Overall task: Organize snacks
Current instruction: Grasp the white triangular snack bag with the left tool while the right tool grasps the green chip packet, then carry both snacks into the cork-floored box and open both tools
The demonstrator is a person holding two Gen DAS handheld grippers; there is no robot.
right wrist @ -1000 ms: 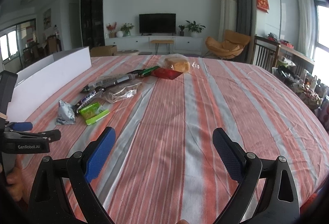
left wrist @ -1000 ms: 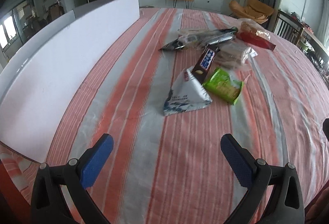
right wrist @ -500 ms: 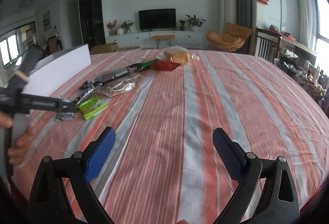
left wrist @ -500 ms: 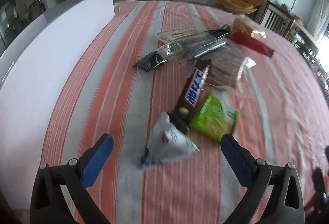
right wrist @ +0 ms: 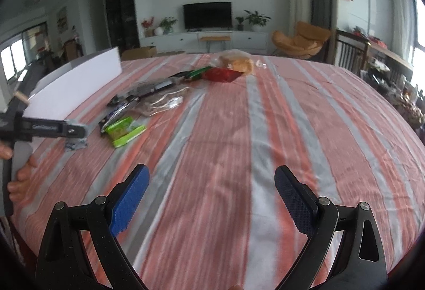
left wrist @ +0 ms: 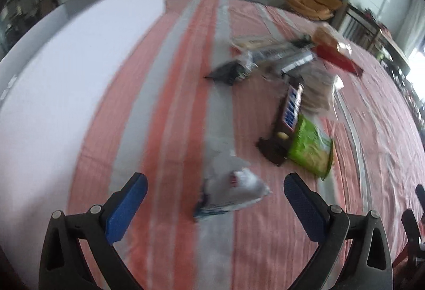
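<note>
Jaws of the left gripper [left wrist: 215, 191] stood wide apart, straddling a white snack pouch [left wrist: 231, 190] on the striped cloth [left wrist: 172, 104]; its label was too blurred to read. Beyond lay a brown bar [left wrist: 288, 117] with blue-and-white lettering and a green packet [left wrist: 310, 149]. The right gripper [right wrist: 211, 193] hovered agape, empty, well apart from the snacks.
</note>
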